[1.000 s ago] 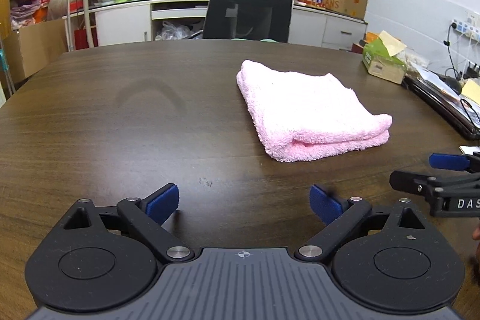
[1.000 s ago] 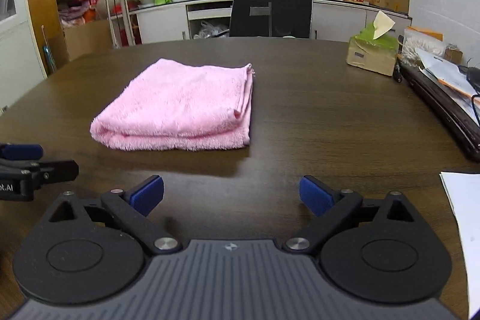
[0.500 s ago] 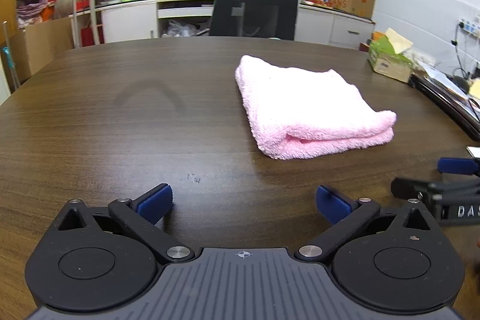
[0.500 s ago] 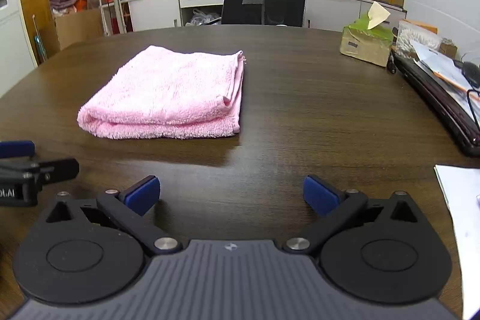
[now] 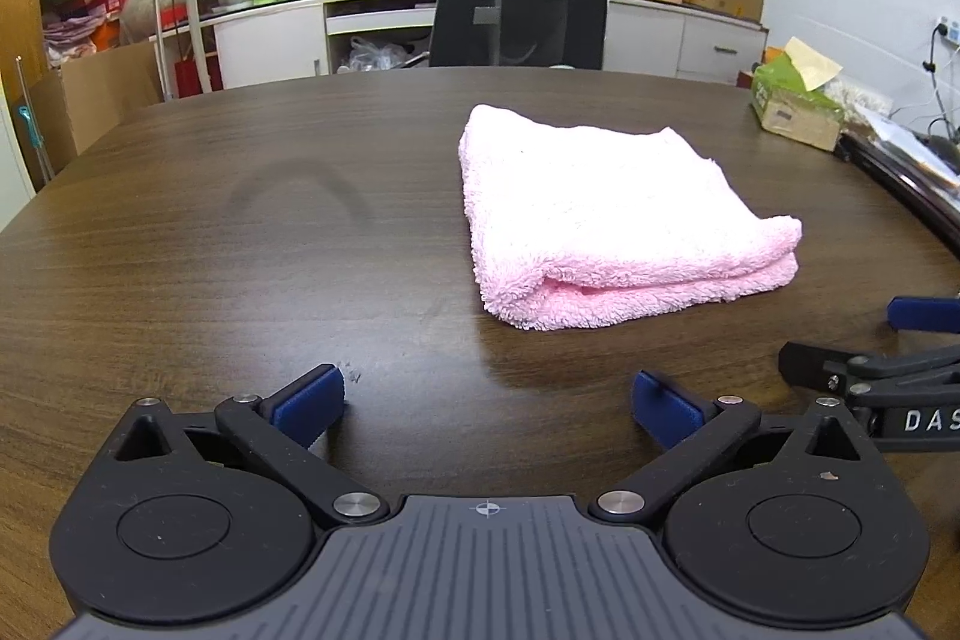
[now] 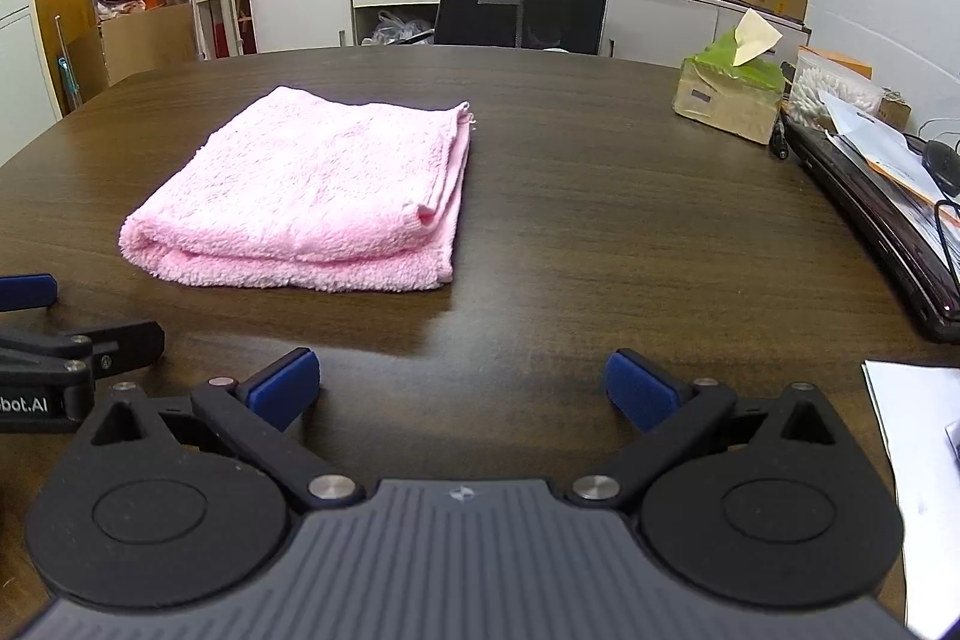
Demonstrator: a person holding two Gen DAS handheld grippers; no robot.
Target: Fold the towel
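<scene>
A pink towel (image 5: 606, 214) lies folded into a thick rectangle on the dark wooden table (image 5: 240, 250); the right wrist view shows the same towel (image 6: 312, 196) left of centre. My left gripper (image 5: 489, 400) is open, low over the table, short of the towel's near left corner, with nothing between its blue pads. My right gripper (image 6: 462, 385) is also open and empty, in front of the towel's near right corner. Each gripper shows at the edge of the other's view: the right gripper (image 5: 888, 334) and the left gripper (image 6: 72, 322).
A green tissue box (image 6: 729, 97) stands at the table's far right, next to a dark tray of papers and cables (image 6: 888, 214). White paper (image 6: 918, 436) lies at the near right. A black office chair (image 5: 522, 16) stands beyond the far edge, cabinets and clutter behind.
Both grippers have drifted a little across the table, so the towel sits slightly lower and nearer in both views. The left jaws spread a touch wider. The towel itself has not moved.
</scene>
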